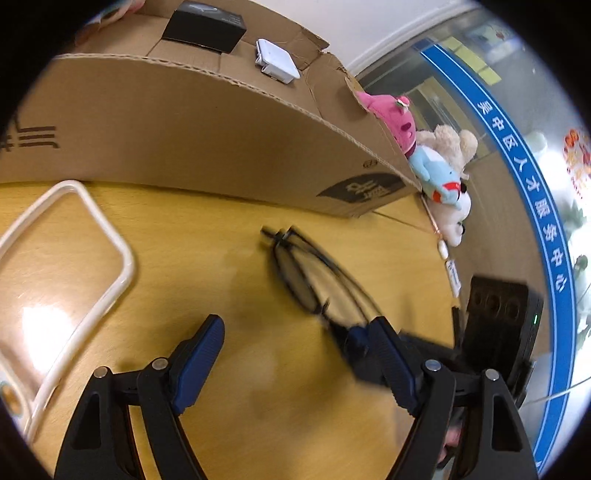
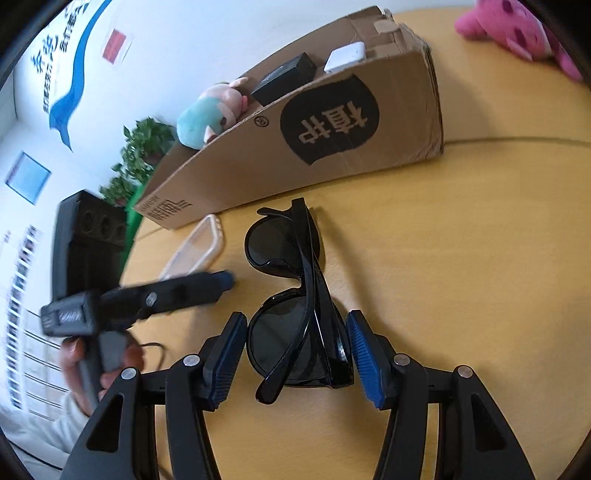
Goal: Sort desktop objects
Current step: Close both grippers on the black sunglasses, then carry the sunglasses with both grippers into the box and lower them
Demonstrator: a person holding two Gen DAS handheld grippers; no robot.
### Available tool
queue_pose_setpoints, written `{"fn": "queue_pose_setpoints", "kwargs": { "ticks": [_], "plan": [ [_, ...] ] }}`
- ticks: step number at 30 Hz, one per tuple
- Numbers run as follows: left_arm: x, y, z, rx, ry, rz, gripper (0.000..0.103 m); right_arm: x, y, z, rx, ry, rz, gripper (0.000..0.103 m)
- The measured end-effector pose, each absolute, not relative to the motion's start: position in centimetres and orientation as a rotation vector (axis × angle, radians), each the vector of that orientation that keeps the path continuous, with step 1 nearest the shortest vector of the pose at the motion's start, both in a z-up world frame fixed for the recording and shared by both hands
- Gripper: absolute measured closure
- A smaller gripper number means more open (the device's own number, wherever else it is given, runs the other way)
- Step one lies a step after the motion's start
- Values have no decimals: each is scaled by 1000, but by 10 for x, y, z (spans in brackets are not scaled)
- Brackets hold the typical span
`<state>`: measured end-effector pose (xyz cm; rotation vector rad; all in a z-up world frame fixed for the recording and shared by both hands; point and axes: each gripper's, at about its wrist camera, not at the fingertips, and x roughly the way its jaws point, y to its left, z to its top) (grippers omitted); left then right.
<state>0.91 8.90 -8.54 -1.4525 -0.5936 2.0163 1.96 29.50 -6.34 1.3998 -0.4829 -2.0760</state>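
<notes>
Folded black sunglasses (image 2: 295, 295) lie on the yellow wooden table (image 2: 461, 258). My right gripper (image 2: 297, 354) is open, with one blue pad on each side of the near lens, not closed on it. In the left wrist view the sunglasses (image 1: 314, 273) lie ahead and to the right, blurred. My left gripper (image 1: 291, 350) is open and empty just above the table. It also shows in the right wrist view (image 2: 221, 277), left of the sunglasses. A clear phone case (image 1: 62, 280) with a white rim lies at the left.
A cardboard box (image 1: 207, 144) stands behind, holding a black box (image 1: 205, 26) and a white charger (image 1: 277, 61). Plush toys (image 1: 439, 173) sit beside its right end, a pink one (image 2: 517, 33) further off. A blue-green plush (image 2: 207, 114) lies in the box.
</notes>
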Motion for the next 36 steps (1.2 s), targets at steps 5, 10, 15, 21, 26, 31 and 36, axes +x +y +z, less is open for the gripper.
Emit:
{"fn": "queue_pose_setpoints", "kwargs": {
  "ticks": [5, 10, 15, 21, 26, 31, 36],
  "plan": [
    [5, 94, -86, -1452, -613, 1986, 55, 27, 289, -65, 1351, -557, -1974, 48],
    [7, 87, -85, -1443, -644, 1986, 83, 34, 279, -62, 1340, -534, -1954, 49],
    [9, 78, -76, -1417, -656, 2004, 84, 39, 271, -55, 1317, -488, -1967, 49],
    [1, 66, -47, -1333, -653, 2026, 95, 41, 263, -31, 1248, -454, -2003, 49],
    [-17, 60, -8, -1246, -603, 2062, 95, 35, 251, 7, 1149, -393, -2083, 49],
    [-39, 50, 31, -1166, -560, 2088, 96, 19, 235, 45, 1049, -334, -2145, 49],
    [-75, 43, 71, -1096, -529, 2102, 96, -8, 214, 82, 956, -275, -2207, 49]
  ]
}}
